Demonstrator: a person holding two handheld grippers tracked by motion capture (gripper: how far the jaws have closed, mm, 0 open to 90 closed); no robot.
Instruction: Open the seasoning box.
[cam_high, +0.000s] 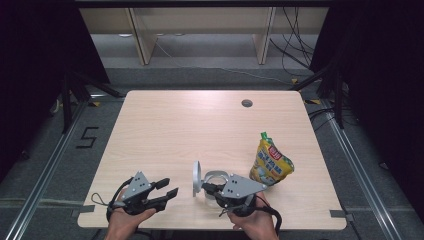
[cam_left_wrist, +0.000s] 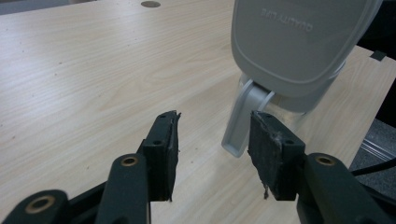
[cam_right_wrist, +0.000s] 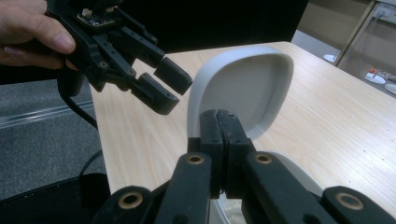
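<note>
A clear container (cam_high: 217, 175) with a grey-white flip lid (cam_high: 197, 176) stands near the table's front edge, the lid raised upright. My left gripper (cam_high: 169, 187) is open with nothing between its jaws, a short way left of the lid. In the left gripper view the lid (cam_left_wrist: 294, 42) and its hinge strap (cam_left_wrist: 238, 126) rise just beyond the open gripper (cam_left_wrist: 212, 126). My right gripper (cam_high: 207, 189) is shut, with its tips (cam_right_wrist: 219, 116) at the container's rim (cam_right_wrist: 289, 163) below the lid (cam_right_wrist: 247, 88). Whether it pinches the rim I cannot tell. The left gripper (cam_right_wrist: 170, 86) hangs open to the lid's left.
A yellow snack bag (cam_high: 270, 162) with a green top lies to the right of the container. A round cable hole (cam_high: 246, 103) sits near the far edge of the wooden table (cam_high: 175, 130). Black curtains and metal floor rails flank the table.
</note>
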